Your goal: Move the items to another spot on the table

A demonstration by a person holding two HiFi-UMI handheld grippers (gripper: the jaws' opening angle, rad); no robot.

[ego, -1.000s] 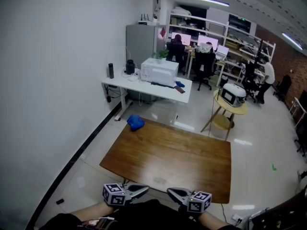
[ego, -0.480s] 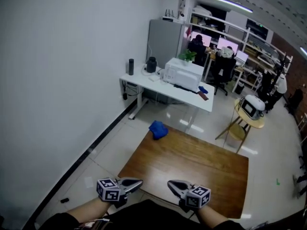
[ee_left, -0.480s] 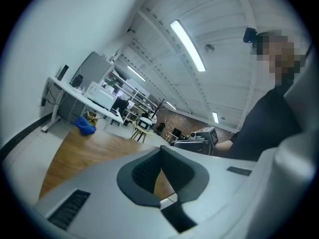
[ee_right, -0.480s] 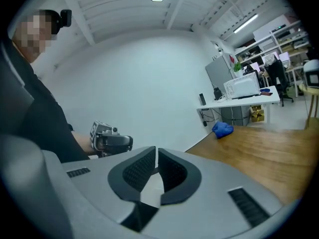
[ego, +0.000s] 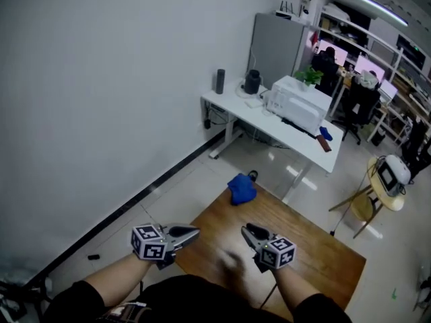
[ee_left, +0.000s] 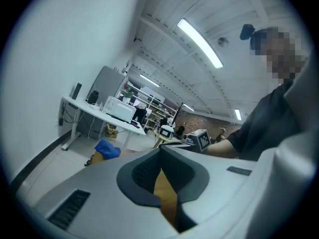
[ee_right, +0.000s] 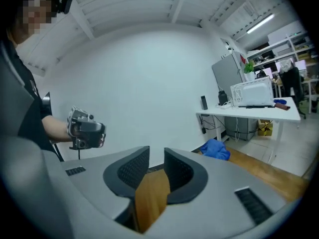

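Head view: left gripper (ego: 191, 233) and right gripper (ego: 248, 231) hovered at the near edge of the wooden table (ego: 316, 247), gripping nothing. Left jaws sat tip to tip, empty. Right jaws were parting with only tabletop showing between them, probably readying a reach. The blue cloth (ego: 241, 188) lay bunched on the table's far corner, well apart from both. Room: glossy wood, pale floor (ego: 168, 190), blank white wall (ego: 101, 79), white desk (ego: 237, 110) carrying a boxy appliance (ego: 296, 108).

Glossy varnished wood table (ego: 316, 244), soft matt blue cloth (ego: 241, 188), shiny smooth pale floor tiles (ego: 182, 184)
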